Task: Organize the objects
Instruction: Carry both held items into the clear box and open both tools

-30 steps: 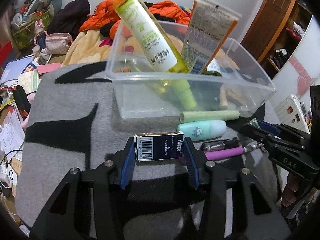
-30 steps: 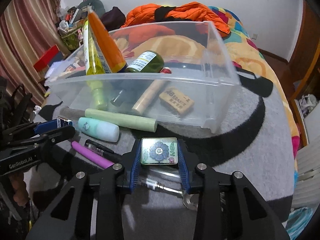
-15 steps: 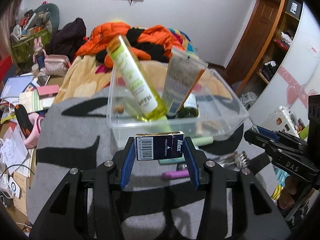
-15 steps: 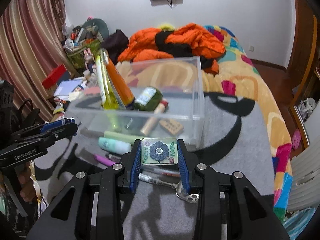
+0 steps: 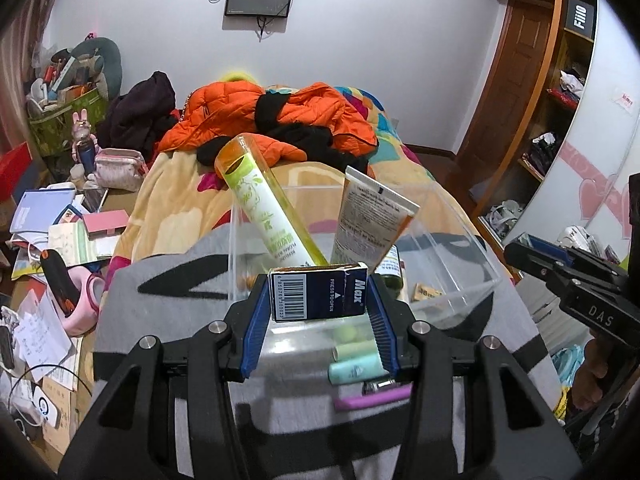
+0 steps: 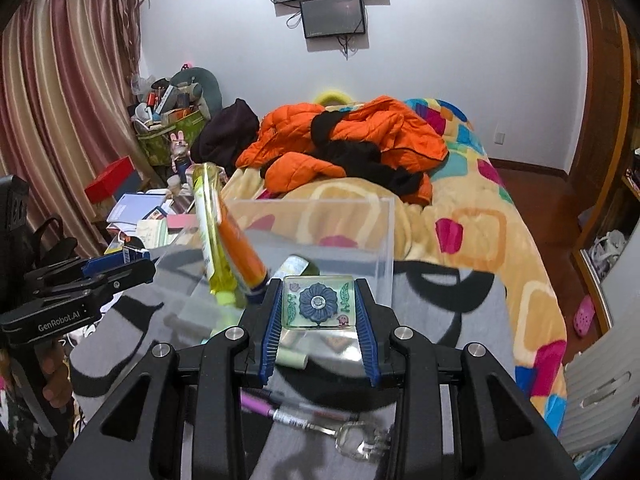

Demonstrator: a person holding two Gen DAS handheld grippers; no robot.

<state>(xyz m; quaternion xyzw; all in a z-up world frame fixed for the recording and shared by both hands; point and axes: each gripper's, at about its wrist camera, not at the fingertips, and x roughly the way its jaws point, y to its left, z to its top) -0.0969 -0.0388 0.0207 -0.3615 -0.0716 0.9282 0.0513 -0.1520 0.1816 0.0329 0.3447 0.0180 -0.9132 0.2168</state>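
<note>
My left gripper [image 5: 319,300] is shut on a dark blue Max staple box [image 5: 319,291], held in the air above the grey blanket. My right gripper [image 6: 319,307] is shut on a small clear square block with a blue flower [image 6: 319,302], also lifted. Just beyond both stands the clear plastic bin [image 5: 460,280], also in the right wrist view [image 6: 384,240]. In it lean a yellow-green bottle [image 5: 268,216] and an orange-edged tube [image 5: 368,216]. On the blanket lie a mint tube [image 5: 354,370], a purple pen [image 5: 374,400] and a clear pen [image 6: 308,420].
The grey and black blanket [image 5: 160,312] covers the bed's near end. Orange jackets [image 5: 280,112] are heaped farther back. Papers, a pink case and a cluttered basket [image 5: 60,112] crowd the left side. A wooden wardrobe [image 5: 528,80] stands at the right.
Both grippers have risen with their objects and tipped upward, so the bin and the loose items now sit lower and farther off, and more of the room shows.
</note>
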